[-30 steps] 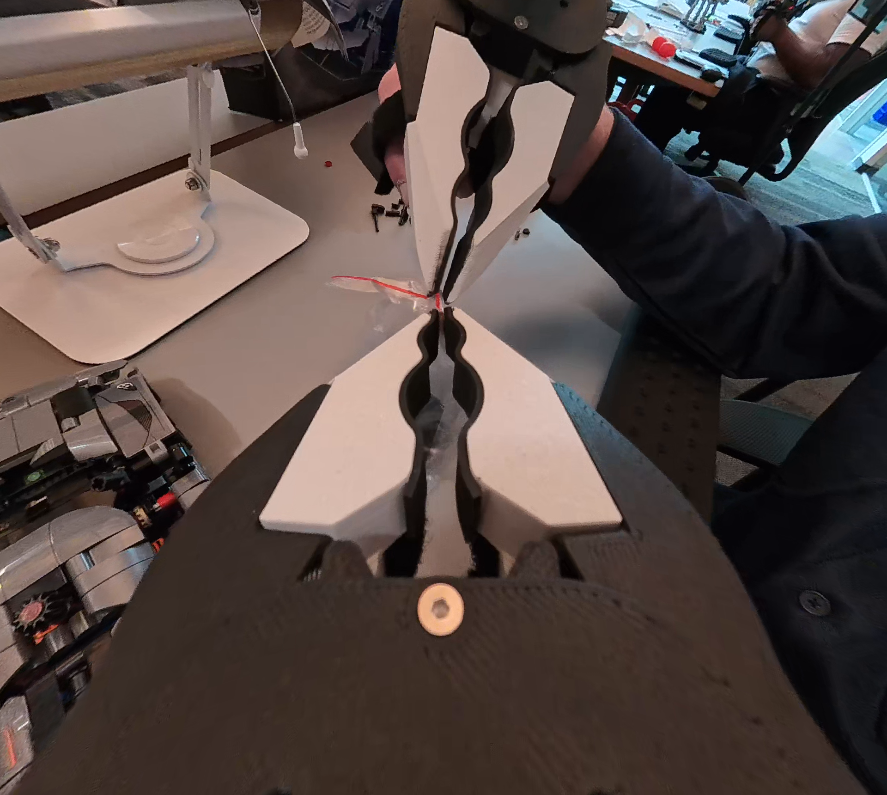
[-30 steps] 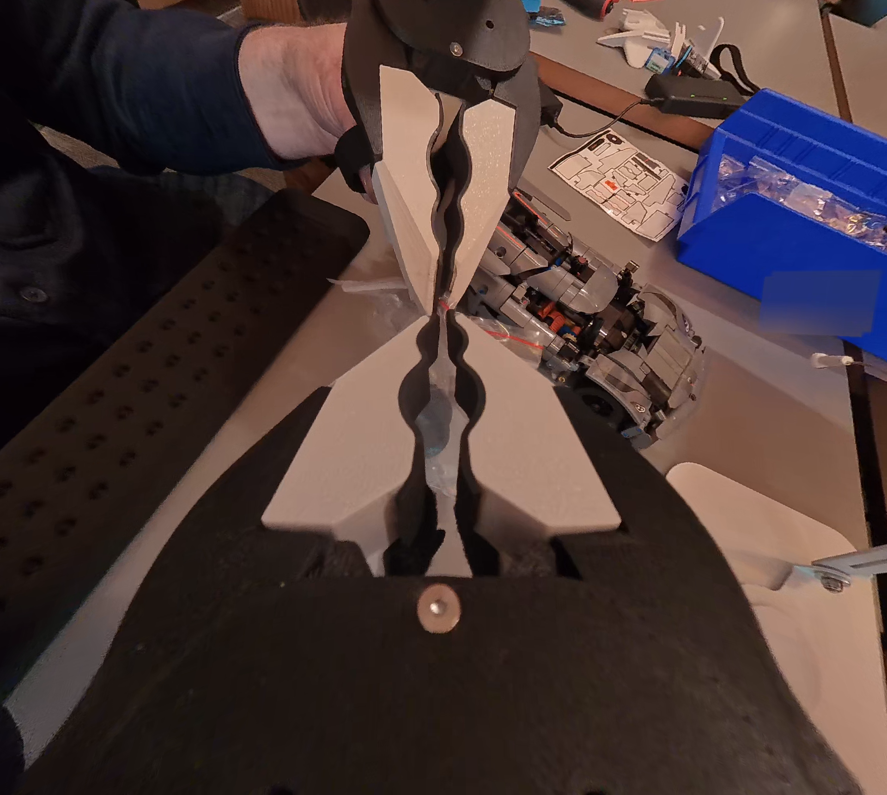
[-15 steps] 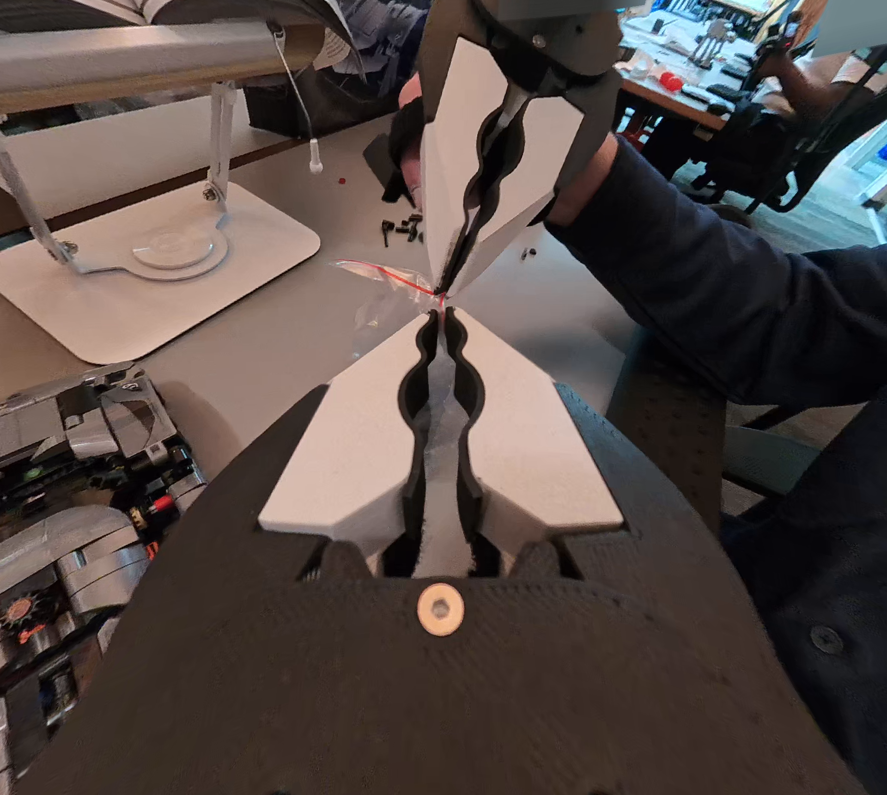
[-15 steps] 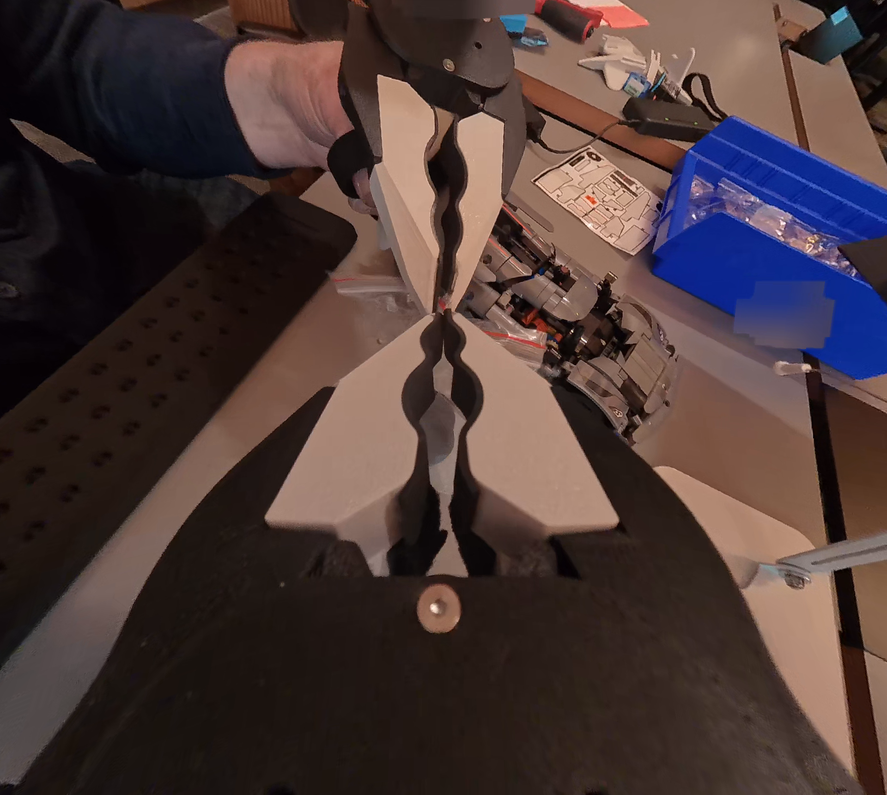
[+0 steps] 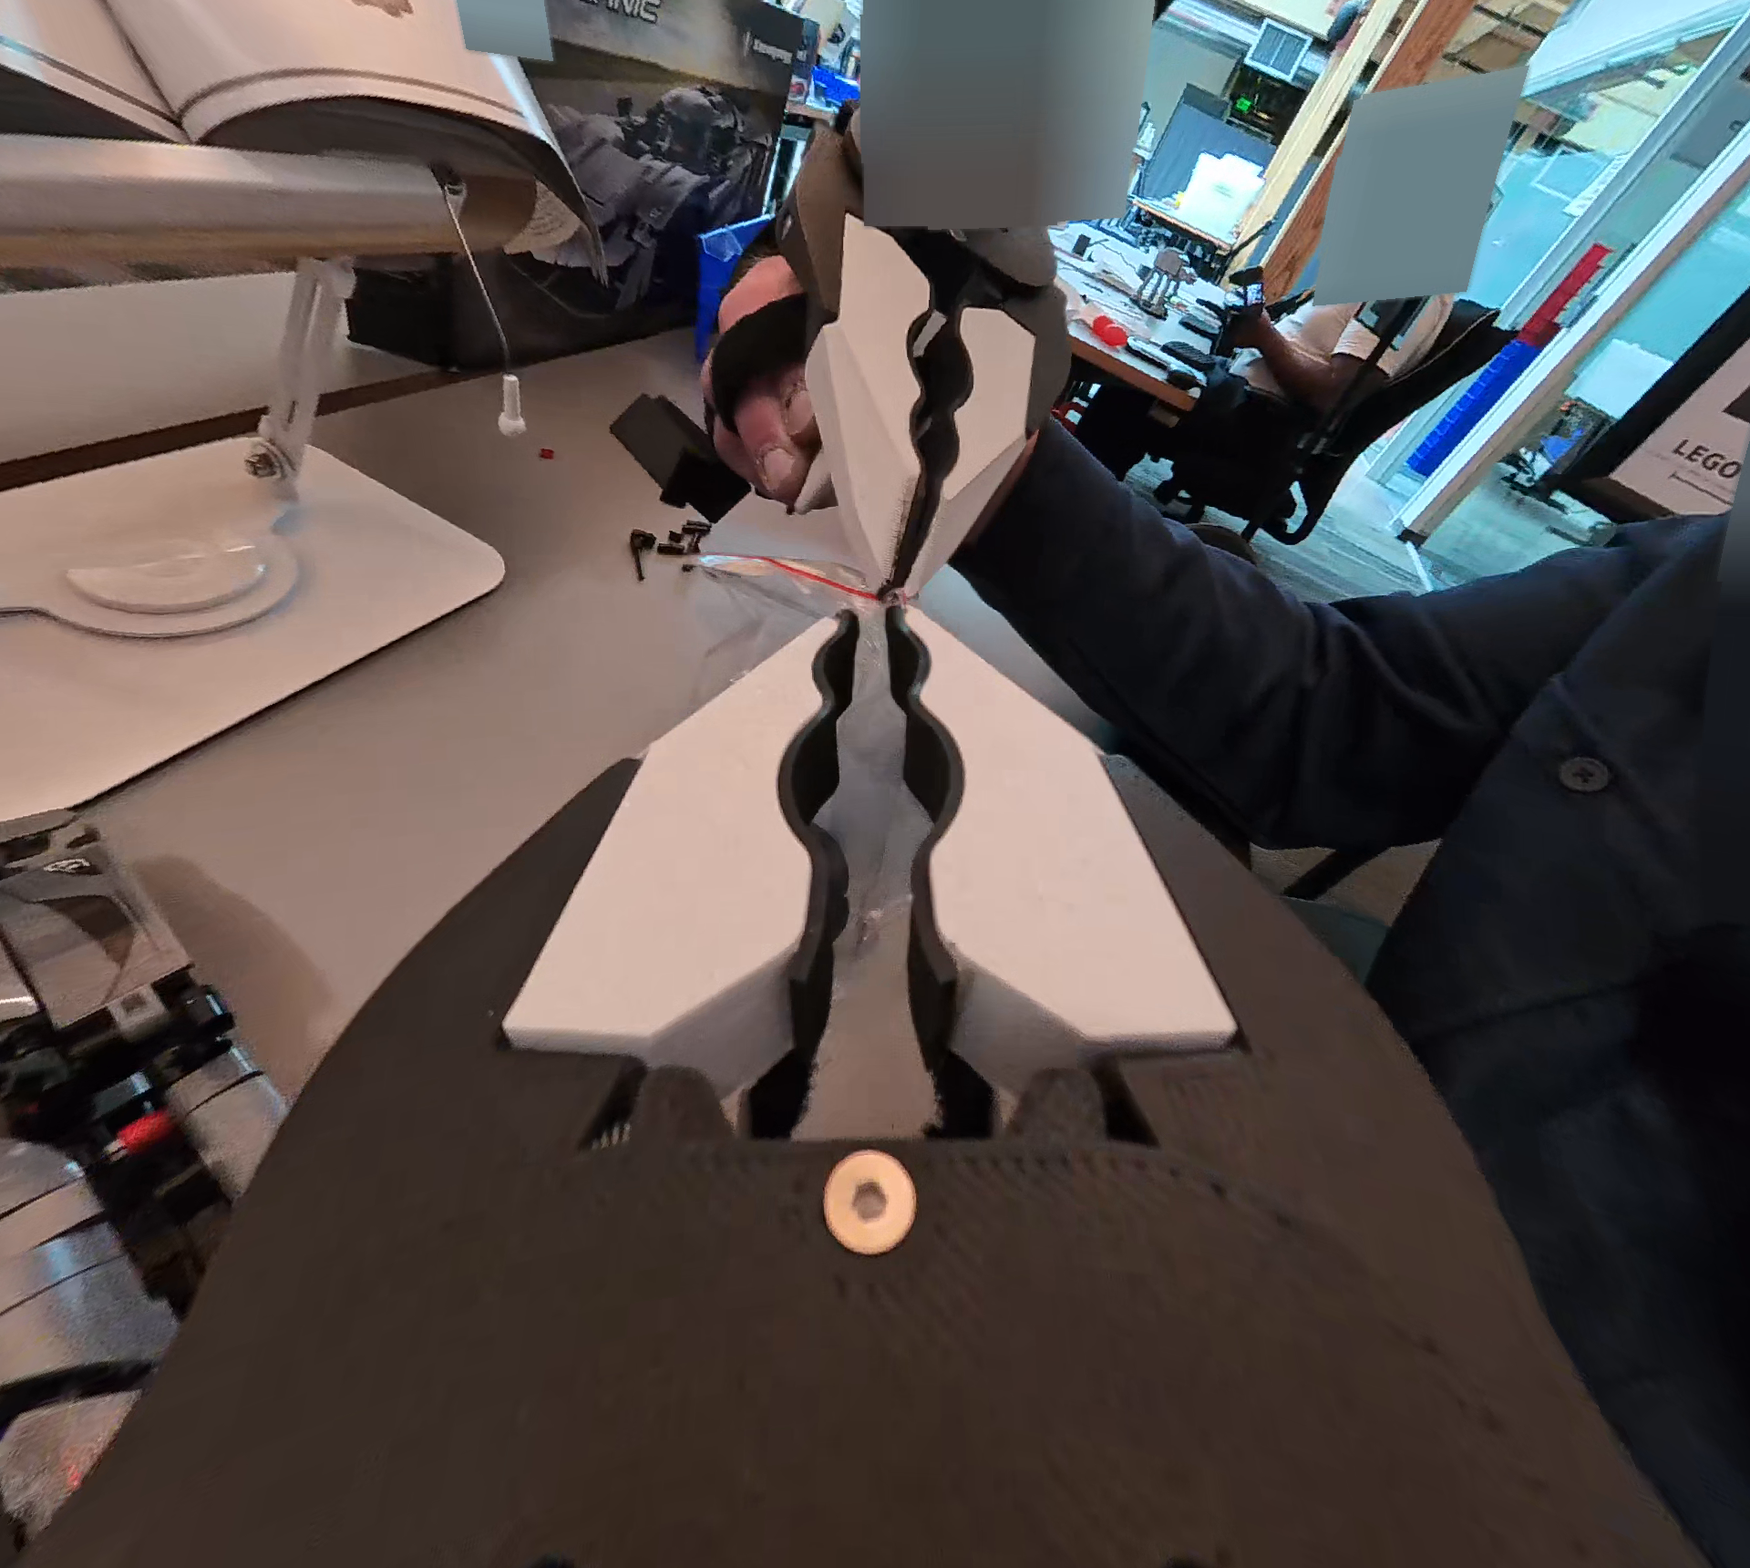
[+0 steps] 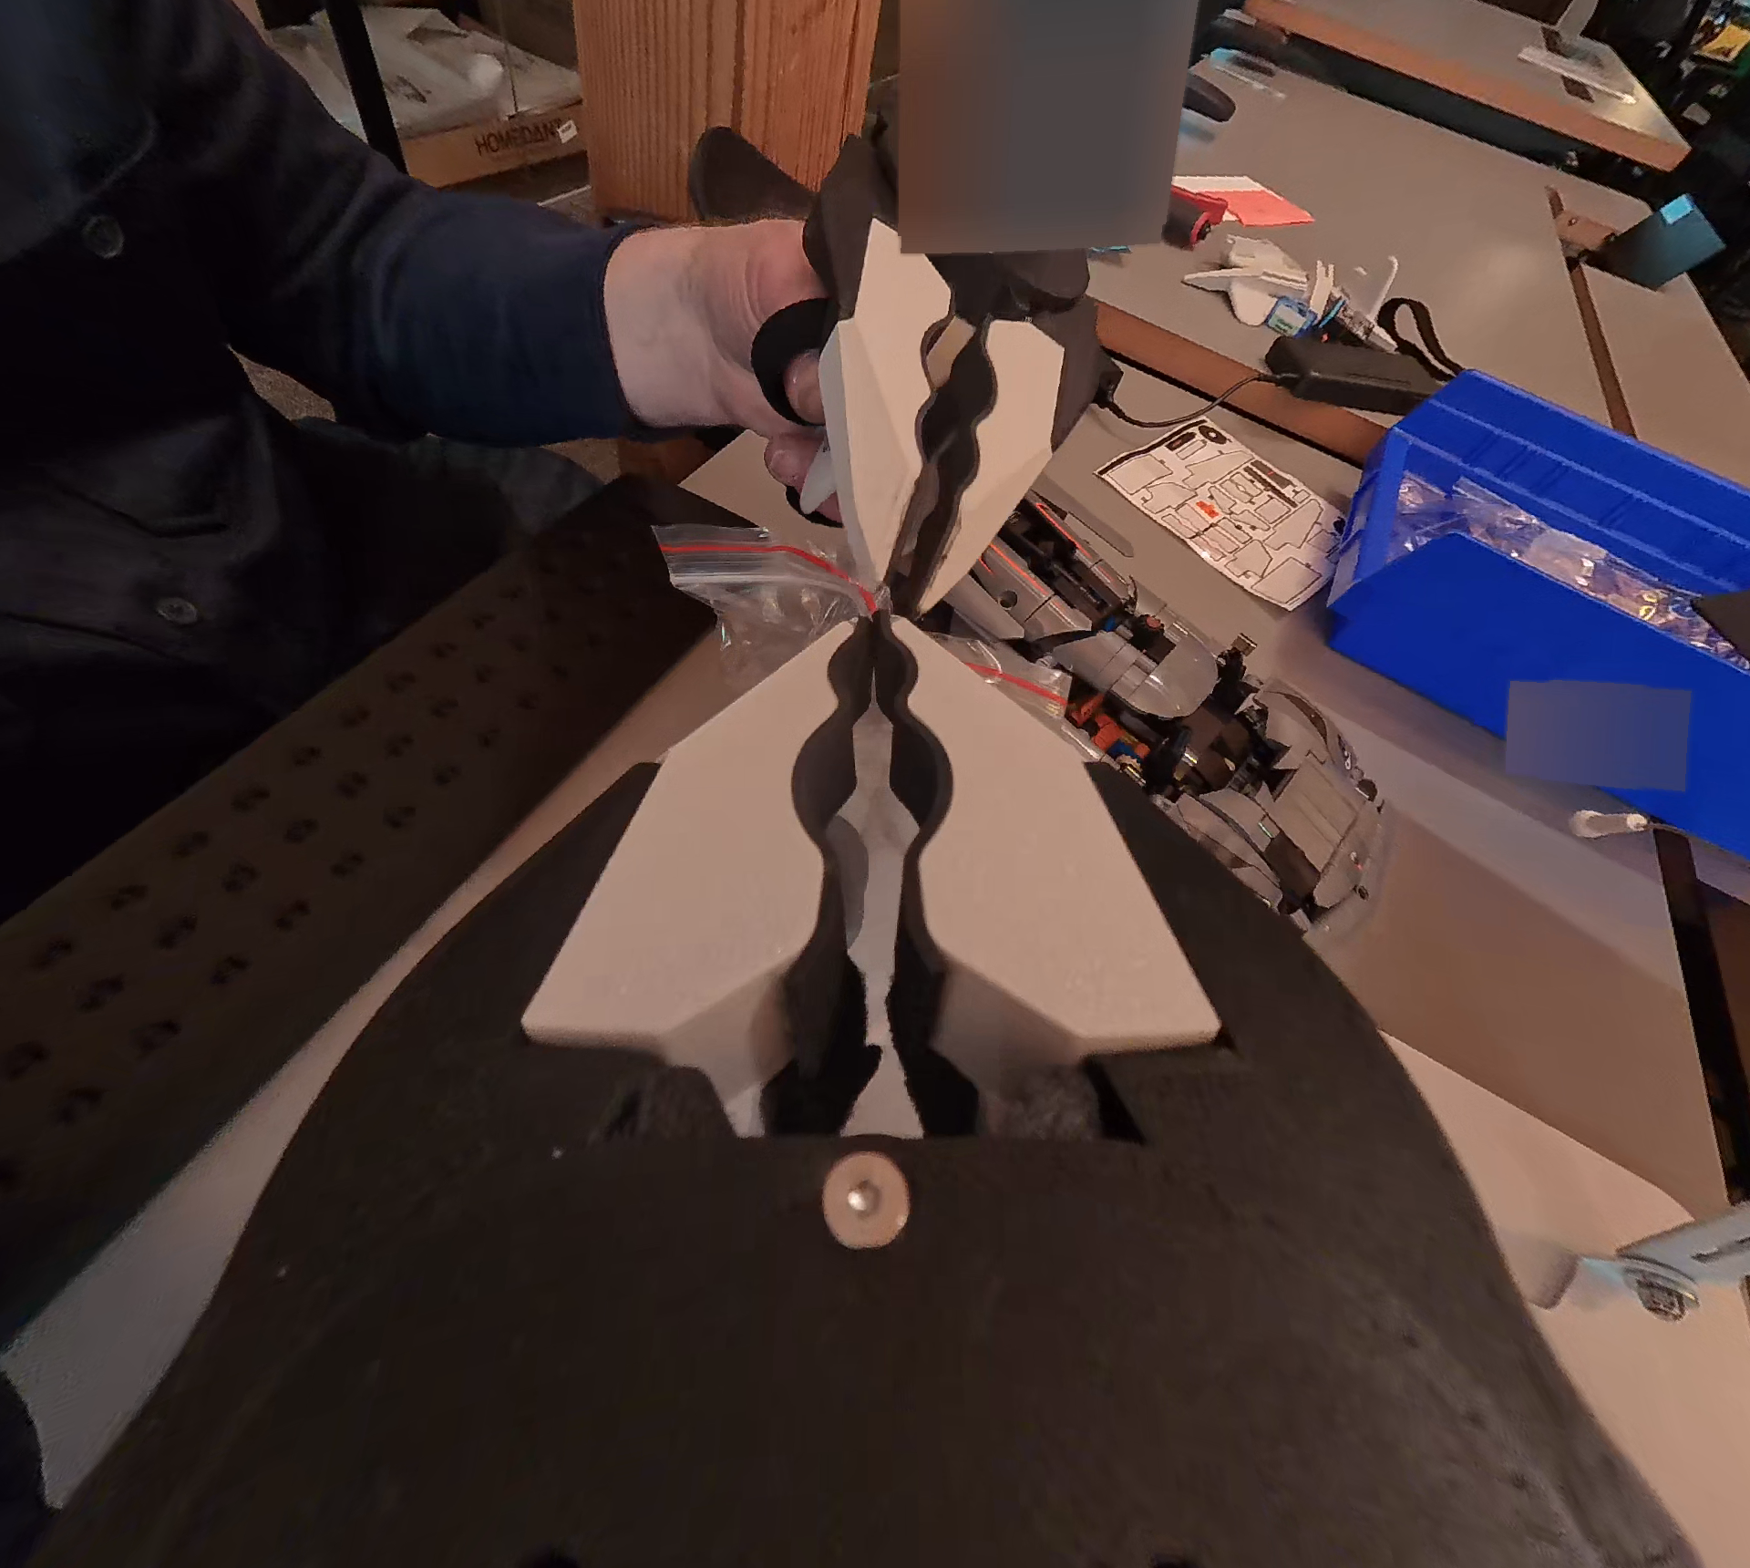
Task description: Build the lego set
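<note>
A clear zip bag [image 5: 758,604] with a red seal line hangs between my two grippers above the grey table. My left gripper [image 5: 871,623] is shut on the bag's top edge, and plastic shows between its fingers. My right gripper [image 6: 876,632] is shut on the same edge, tip to tip with the left. Each gripper shows in the other's view, held by a hand: the right gripper [image 5: 895,590] and the left gripper [image 6: 900,599]. The bag [image 6: 748,575] spreads to the left in the right wrist view. A grey and black lego car [image 6: 1184,698] lies on the table behind it, and also shows in the left wrist view [image 5: 76,1049].
An open instruction book [image 5: 237,7] rests on a white stand [image 5: 189,623]. Small black pieces [image 5: 668,545] and a black block [image 5: 672,452] lie beyond the bag. A blue bin [image 6: 1515,575] with bags, a sticker sheet [image 6: 1231,509] and a black perforated mat [image 6: 284,812] are nearby.
Both grippers have tilted upward while staying tip to tip on the bag. More of the bag now spreads out to the left of the tips.
</note>
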`<state>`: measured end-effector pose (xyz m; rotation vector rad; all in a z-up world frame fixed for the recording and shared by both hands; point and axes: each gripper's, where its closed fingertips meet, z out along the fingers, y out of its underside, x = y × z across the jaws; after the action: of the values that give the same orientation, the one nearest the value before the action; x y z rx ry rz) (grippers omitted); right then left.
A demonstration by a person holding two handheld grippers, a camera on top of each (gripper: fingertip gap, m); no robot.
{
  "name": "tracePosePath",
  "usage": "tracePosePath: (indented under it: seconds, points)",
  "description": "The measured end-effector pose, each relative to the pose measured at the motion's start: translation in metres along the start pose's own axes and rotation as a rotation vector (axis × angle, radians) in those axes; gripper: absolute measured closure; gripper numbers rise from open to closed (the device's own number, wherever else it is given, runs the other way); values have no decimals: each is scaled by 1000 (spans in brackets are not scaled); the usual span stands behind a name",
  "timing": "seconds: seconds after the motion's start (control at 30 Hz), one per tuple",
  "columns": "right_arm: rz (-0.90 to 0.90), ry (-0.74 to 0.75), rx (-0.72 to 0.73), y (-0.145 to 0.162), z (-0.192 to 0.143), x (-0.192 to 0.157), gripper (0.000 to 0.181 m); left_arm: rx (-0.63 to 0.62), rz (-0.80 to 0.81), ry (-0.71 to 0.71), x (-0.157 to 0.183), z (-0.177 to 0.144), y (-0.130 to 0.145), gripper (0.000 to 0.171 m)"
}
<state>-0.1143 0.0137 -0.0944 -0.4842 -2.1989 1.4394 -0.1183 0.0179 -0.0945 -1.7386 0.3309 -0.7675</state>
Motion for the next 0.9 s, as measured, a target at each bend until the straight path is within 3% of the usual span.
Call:
tracePosePath:
  seconds: [0.37, 0.5, 0.9]
  points:
    - [-5, -4, -5, 0, -1, -2, 181, 1, -35, 52, 8, 7, 2, 163]
    - [-3, -6, -5, 0, -1, -2, 181, -3, -8, 30, 8, 7, 2, 171]
    - [4, -16, 20, -4, -2, -2, 181, -22, 115, -68, 6, 4, 0, 171]
